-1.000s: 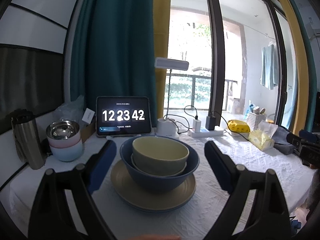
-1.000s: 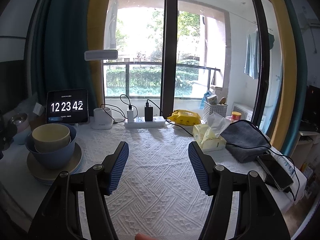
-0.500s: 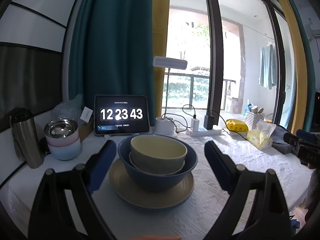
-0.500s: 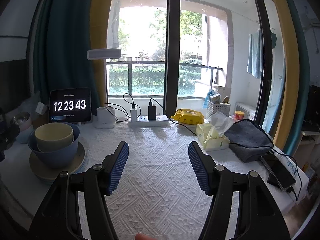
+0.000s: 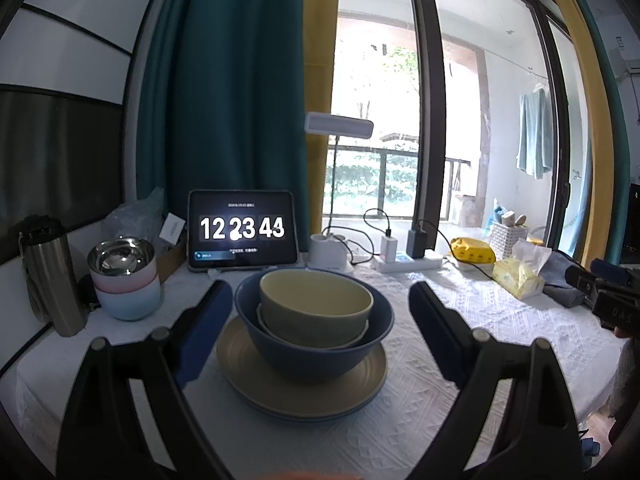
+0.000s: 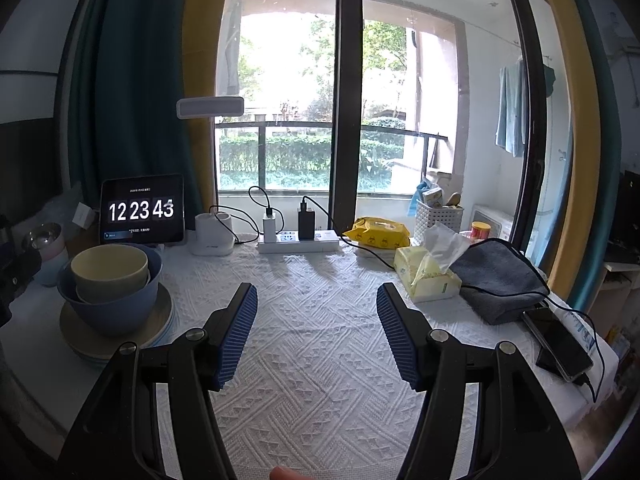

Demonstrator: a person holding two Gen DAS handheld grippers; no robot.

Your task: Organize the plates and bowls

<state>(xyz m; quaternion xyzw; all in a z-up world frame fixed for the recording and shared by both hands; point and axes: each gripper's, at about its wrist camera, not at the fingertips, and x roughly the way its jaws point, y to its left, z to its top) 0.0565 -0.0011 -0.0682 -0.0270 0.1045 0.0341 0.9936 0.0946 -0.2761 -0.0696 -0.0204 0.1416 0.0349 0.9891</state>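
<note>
Currently we see the stacked bowls (image 5: pixel 312 320) on plates (image 5: pixel 300 392) near the bench's left edge, between the open left gripper's (image 5: pixel 320 312) untouching fingers; right gripper (image 6: pixel 316 320) open, empty.

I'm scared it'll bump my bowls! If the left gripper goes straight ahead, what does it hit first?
Probably the blue bowl. The left gripper is open and pointing right at it, with the yellow-green bowl nested inside and plates beneath.
</note>
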